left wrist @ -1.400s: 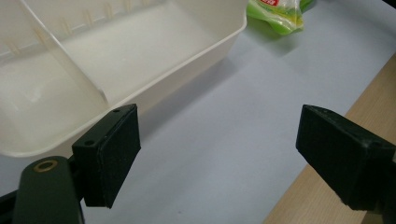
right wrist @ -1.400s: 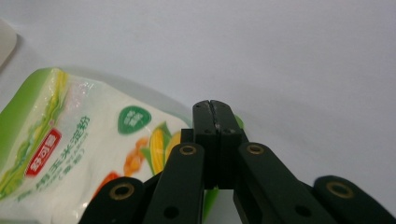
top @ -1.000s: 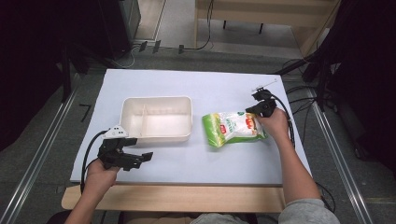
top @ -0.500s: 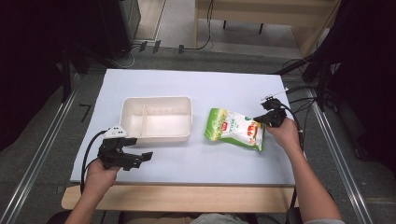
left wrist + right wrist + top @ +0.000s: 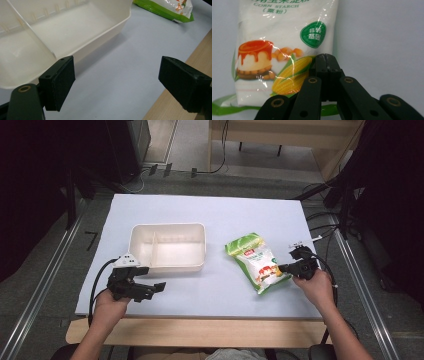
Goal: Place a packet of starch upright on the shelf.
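The right gripper (image 5: 289, 268) has its fingers (image 5: 327, 65) squeezed tight together, pinching the edge of the corn starch bag (image 5: 256, 263). The bag lies flat on the table (image 5: 235, 212), stretching away in front of those fingers. It looks like the bag is meant to go into the white box (image 5: 168, 246), so that job is only started: the bag is grabbed but not yet in.

The left gripper (image 5: 148, 289) has its fingers (image 5: 60, 81) wide apart and holds nothing. The box sits just ahead of them.

The box has two parts with a wall between. Both parts are empty.
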